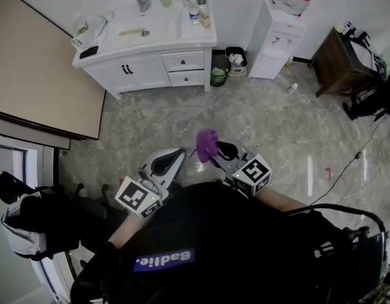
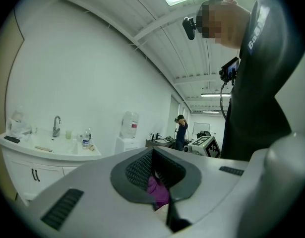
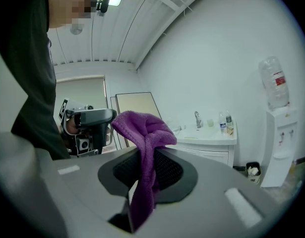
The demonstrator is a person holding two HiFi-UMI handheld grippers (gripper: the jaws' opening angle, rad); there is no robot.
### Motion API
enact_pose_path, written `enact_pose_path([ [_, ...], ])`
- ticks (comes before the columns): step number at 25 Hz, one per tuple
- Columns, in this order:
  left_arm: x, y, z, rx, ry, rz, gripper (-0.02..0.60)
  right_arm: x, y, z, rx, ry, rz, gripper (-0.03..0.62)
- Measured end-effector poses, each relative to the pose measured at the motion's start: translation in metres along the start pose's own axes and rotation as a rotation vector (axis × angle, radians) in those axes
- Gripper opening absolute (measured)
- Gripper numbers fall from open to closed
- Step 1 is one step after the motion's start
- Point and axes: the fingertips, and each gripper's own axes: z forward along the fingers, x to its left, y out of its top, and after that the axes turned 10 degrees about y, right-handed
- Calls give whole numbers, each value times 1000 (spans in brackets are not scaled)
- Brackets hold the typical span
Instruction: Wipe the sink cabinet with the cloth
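The white sink cabinet point(image 1: 150, 62) stands against the far wall, with a tap, bottles and a cup on top; it also shows in the left gripper view point(image 2: 43, 165) and the right gripper view point(image 3: 207, 144). My right gripper point(image 1: 223, 151) point(image 3: 142, 167) is shut on a purple cloth point(image 1: 206, 143) point(image 3: 142, 130), which bunches above the jaws and hangs down between them. My left gripper point(image 1: 166, 163) point(image 2: 154, 175) is held beside it with its jaws together and nothing in them; a bit of the purple cloth point(image 2: 157, 190) shows past them. Both grippers are well short of the cabinet.
A water dispenser point(image 1: 274, 40) stands right of the cabinet, with a green-lined bin point(image 1: 219, 69) and a small basket point(image 1: 236, 59) between them. A large tan board point(image 1: 42, 75) leans at the left. A dark wooden table point(image 1: 340, 62) and cables lie at the right. A small bottle point(image 1: 292, 88) lies on the floor.
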Motion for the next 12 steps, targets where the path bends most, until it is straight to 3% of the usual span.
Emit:
enact_pose_path([
  [6,69,3,4,-27,-26,-1,0,-27,0,61,55,-20,-32,57],
  [12,171,23,14,-28,-119,42,0,-75,26,147,65,-120,-39,57],
])
